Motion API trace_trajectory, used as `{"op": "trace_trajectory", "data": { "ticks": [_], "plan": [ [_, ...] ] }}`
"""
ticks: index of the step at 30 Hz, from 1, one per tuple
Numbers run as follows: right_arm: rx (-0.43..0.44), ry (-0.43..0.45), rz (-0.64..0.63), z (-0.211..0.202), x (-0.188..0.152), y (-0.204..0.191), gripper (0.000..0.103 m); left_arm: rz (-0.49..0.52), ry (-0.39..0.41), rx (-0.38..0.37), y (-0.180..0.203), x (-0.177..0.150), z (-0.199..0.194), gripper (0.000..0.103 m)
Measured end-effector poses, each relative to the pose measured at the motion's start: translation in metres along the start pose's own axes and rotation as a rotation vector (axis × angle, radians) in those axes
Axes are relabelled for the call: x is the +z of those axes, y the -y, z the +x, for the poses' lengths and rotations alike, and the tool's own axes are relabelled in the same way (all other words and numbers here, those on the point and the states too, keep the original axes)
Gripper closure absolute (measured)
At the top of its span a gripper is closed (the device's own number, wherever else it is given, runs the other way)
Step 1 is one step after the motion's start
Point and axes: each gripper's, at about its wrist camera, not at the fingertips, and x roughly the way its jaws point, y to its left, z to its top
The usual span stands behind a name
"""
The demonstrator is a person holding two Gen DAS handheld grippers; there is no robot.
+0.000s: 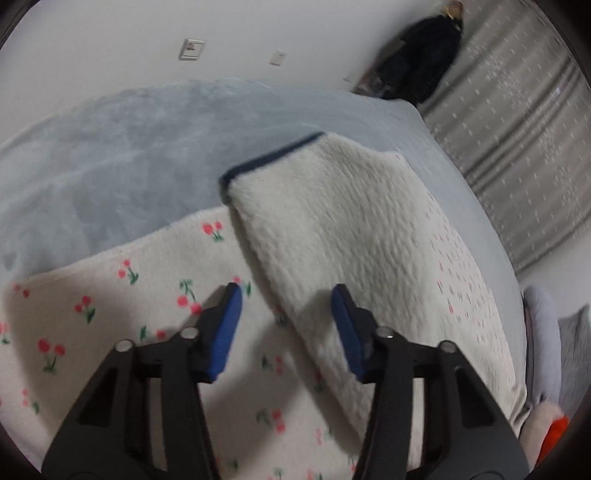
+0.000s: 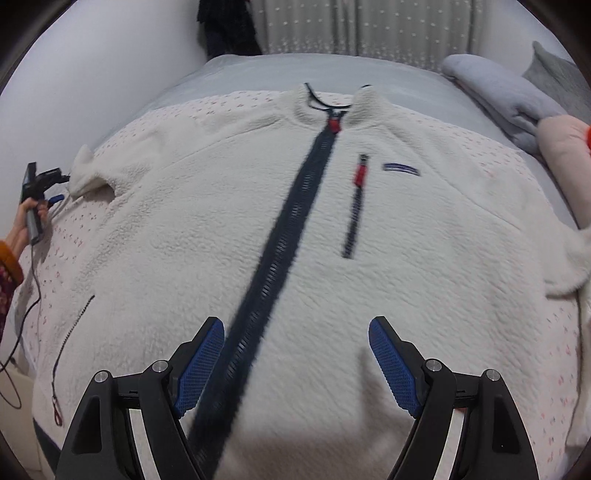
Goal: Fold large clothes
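A cream fleece zip-front jacket (image 2: 295,221) lies spread face up on a cream cherry-print blanket (image 1: 110,295) that covers a bed with a pale blue-grey plush cover (image 1: 110,147). The jacket's dark navy front zip (image 2: 295,206) runs from the near hem to the collar at the far side, with a short chest-pocket zip and a small navy label to its right.

The right gripper (image 2: 295,354), black with blue ribbed pads, hangs above the near hem with its jaws wide apart and nothing between them. The left gripper (image 1: 286,317) points down at a navy-edged sleeve (image 1: 332,221) lying on the blanket; its jaws are parted, clear of the cloth, and grip nothing. In the right wrist view a hand (image 2: 26,225) holds that tool at the far left, beside the sleeve's cuff.

Grey patterned curtains (image 2: 369,33) hang beyond the bed, and a pale lilac pillow (image 2: 495,88) lies at the far right.
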Motion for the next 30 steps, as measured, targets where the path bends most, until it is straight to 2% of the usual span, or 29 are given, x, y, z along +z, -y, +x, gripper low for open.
{"op": "trace_trajectory", "data": {
  "ticks": [3, 5, 6, 7, 12, 15, 16, 17, 19, 20, 21, 22, 23, 25, 27, 29, 30],
  "plan": [
    [0.014, -0.013, -0.034, 0.011, 0.005, -0.011, 0.02, -0.076, 0.044, -0.029, -0.004, 0.009, 0.009, 0.059],
    [0.016, -0.018, -0.053, 0.018, 0.008, -0.017, 0.02, -0.107, 0.034, -0.036, -0.002, 0.012, 0.014, 0.092],
    [0.016, -0.021, -0.056, 0.02, 0.009, -0.018, 0.02, -0.112, 0.03, -0.029, 0.001, 0.013, 0.014, 0.092],
    [0.017, -0.023, -0.057, 0.022, 0.01, -0.018, 0.02, -0.108, 0.06, -0.009, 0.006, 0.012, 0.006, 0.093],
    [0.0, -0.015, -0.048, 0.024, 0.015, -0.013, 0.02, 0.053, 0.314, 0.092, 0.036, 0.001, -0.065, 0.093],
    [-0.01, -0.018, -0.04, 0.025, 0.015, -0.007, 0.02, 0.073, 0.382, 0.166, 0.025, -0.005, -0.087, 0.093],
    [-0.008, -0.02, -0.035, 0.026, 0.014, -0.005, 0.02, 0.075, 0.381, 0.182, 0.018, -0.003, -0.085, 0.093],
    [-0.007, -0.024, -0.028, 0.027, 0.013, -0.003, 0.02, 0.081, 0.347, 0.206, 0.009, -0.004, -0.078, 0.093],
    [0.003, -0.031, -0.018, 0.029, 0.01, 0.0, 0.02, 0.104, 0.245, 0.286, -0.002, -0.013, -0.052, 0.093],
    [0.006, -0.034, -0.015, 0.03, 0.008, 0.002, 0.02, 0.122, 0.167, 0.342, -0.008, -0.02, -0.031, 0.09],
    [0.007, -0.037, -0.012, 0.031, 0.007, 0.003, 0.02, 0.138, 0.157, 0.356, -0.01, -0.025, -0.023, 0.089],
    [0.007, -0.039, -0.012, 0.031, 0.007, 0.004, 0.02, 0.144, 0.187, 0.372, -0.006, -0.027, -0.028, 0.084],
    [0.001, -0.04, -0.012, 0.03, 0.007, 0.006, 0.02, 0.149, 0.201, 0.403, -0.001, -0.027, -0.031, 0.074],
    [-0.005, -0.033, -0.018, 0.026, 0.006, 0.01, 0.02, 0.154, 0.227, 0.476, 0.012, -0.029, -0.039, 0.066],
    [-0.018, -0.026, -0.018, 0.022, 0.006, 0.015, 0.02, 0.163, 0.238, 0.467, 0.021, -0.031, -0.049, 0.055],
    [-0.036, -0.02, -0.007, 0.017, 0.005, 0.024, 0.02, 0.185, 0.244, 0.431, 0.031, -0.036, -0.061, 0.032],
    [-0.045, -0.017, 0.0, 0.015, 0.005, 0.029, 0.02, 0.208, 0.238, 0.419, 0.041, -0.041, -0.065, 0.03]
  ]
}}
